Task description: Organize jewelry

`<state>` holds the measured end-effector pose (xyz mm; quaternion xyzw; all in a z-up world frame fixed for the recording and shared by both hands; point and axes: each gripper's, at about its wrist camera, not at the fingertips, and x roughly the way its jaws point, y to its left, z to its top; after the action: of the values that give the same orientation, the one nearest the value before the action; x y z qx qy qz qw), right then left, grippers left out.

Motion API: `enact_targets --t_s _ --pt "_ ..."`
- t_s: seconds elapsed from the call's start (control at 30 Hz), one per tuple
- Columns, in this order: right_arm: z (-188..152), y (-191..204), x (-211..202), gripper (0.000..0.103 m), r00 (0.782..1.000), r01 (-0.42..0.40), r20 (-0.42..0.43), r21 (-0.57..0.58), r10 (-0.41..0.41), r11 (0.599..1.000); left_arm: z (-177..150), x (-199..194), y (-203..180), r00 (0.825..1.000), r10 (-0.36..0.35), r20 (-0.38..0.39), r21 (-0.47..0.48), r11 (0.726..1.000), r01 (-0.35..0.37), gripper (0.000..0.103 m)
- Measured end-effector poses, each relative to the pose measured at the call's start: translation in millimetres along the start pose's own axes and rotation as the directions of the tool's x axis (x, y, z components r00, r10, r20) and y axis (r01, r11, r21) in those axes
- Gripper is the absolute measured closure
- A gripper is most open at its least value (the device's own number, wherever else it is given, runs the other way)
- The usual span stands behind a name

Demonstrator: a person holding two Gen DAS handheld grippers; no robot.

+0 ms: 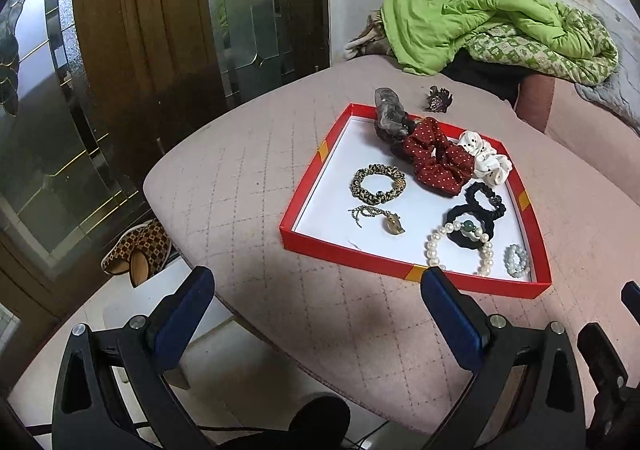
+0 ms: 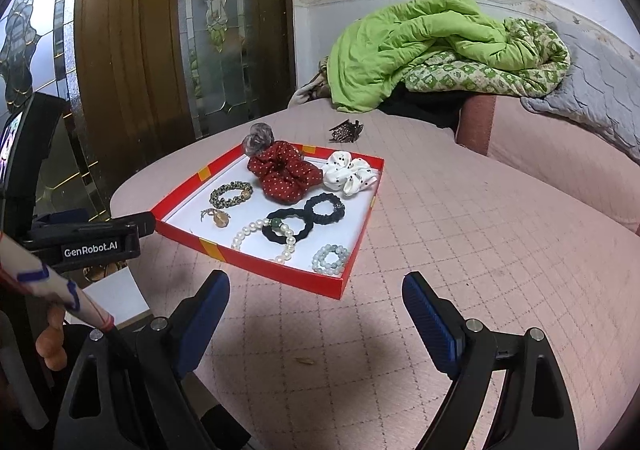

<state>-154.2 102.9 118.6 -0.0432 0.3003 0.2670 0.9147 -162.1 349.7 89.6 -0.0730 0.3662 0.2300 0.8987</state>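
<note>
A red tray [image 1: 304, 185] [image 2: 280, 270] with a white floor lies on the pink quilted bed. It holds a red dotted scrunchie [image 1: 436, 157] [image 2: 284, 173], a white scrunchie [image 1: 486, 157], a grey hair claw [image 1: 388, 111], a leopard hair tie [image 1: 378, 183], a pendant necklace [image 1: 384, 217], a pearl bracelet [image 1: 432, 250] [image 2: 248, 232], black hair ties [image 1: 484, 199] and a pale bead bracelet [image 2: 330, 258]. A brown hair claw [image 1: 438, 97] [image 2: 346, 131] lies on the bed beyond the tray. My left gripper [image 1: 318, 286] and right gripper [image 2: 316, 282] hover before the tray's near wall, both open and empty.
A green quilt [image 1: 480, 21] [image 2: 420, 45] is heaped at the back of the bed. A wooden door with glass panels [image 1: 160, 29] stands to the left, with checked slippers [image 1: 136, 250] on the floor below the bed's edge. A person's hand [image 2: 52, 342] shows at lower left.
</note>
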Motion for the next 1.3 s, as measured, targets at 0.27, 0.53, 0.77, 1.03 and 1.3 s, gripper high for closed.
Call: enact_targets --t_s 0.27,0.53,0.77,1.03,1.3 --pt "-0.4 3.0 1.8 0.012 1.000 -0.004 -0.007 -0.020 0.004 1.000 -0.8 -5.2 -3.3 0.999 0.027 0.024 0.016 1.000 -0.027 0.000" --pt "-0.7 5.4 1.5 0.012 1.000 0.001 -0.004 -0.031 -0.001 1.000 -1.6 -8.4 -3.6 0.998 0.043 0.035 0.023 0.999 -0.043 0.000" --pt "-0.8 6.1 1.2 0.012 1.000 0.000 -0.003 -0.032 0.000 0.999 -2.5 -8.3 -3.5 0.999 0.042 0.028 0.019 0.999 -0.043 0.000" --pt "-1.1 6.2 0.7 0.011 1.000 0.002 -0.006 -0.033 -0.002 0.999 -4.4 -8.6 -5.3 0.998 0.049 0.029 0.034 0.998 -0.050 0.000" --pt "-1.4 4.7 0.6 0.011 1.000 0.001 -0.007 -0.033 -0.001 0.999 -3.0 -6.1 -5.6 0.999 0.047 0.022 0.039 0.998 -0.048 0.000"
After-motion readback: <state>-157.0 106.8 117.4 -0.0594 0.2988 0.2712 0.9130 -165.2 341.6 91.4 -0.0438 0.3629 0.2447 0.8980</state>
